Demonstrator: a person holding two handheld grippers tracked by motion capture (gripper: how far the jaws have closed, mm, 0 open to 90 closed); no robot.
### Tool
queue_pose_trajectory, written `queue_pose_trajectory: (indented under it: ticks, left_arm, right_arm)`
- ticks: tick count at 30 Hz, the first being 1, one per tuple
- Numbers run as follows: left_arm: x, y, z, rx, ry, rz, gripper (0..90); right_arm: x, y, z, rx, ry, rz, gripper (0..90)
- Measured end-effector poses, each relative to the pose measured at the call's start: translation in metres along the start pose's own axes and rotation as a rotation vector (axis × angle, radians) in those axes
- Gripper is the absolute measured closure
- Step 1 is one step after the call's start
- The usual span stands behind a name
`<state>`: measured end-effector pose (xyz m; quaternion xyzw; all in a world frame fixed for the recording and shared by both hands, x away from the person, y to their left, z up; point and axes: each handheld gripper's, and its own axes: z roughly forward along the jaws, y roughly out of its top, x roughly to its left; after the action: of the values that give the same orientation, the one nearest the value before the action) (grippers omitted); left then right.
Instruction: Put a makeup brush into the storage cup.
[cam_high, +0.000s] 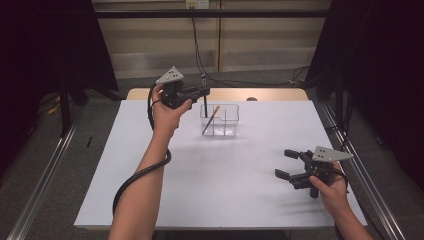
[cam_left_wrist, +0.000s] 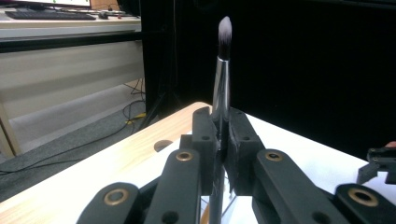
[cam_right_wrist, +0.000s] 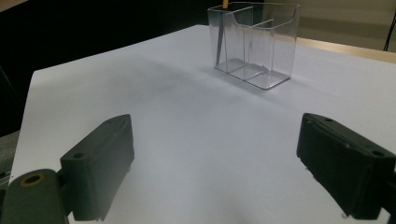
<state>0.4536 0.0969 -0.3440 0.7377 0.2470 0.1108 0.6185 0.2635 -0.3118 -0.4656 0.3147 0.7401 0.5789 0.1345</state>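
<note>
Box (cam_high: 220, 120): on the table (cam_high: 210, 185), toward its far side, near the middle.
Pencil (cam_high: 211, 119): in the box's left compartment, leaning, tip up.
Left tool (cam_high: 204, 90): above the box's left far corner, off the table.
Brush (cam_left_wrist: 222, 74): upright in the left tool, bristles up, lower end over the box.
Right tool (cam_high: 289, 164): low over the table's near right part, well apart from the box, with bare table between its jaws.

Even overhead light, soft shadows, dark surroundings, slightly blurred close foregrounds.
</note>
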Motion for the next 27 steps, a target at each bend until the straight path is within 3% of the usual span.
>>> queue_pose_trajectory:
  ticks: [27]
  left_arm:
    - [0.012,-0.004,0.017,-0.008,0.084,-0.010,83.5]
  right_arm:
    - [-0.001,0.000,-0.001,-0.006,0.003,-0.010,11.1]
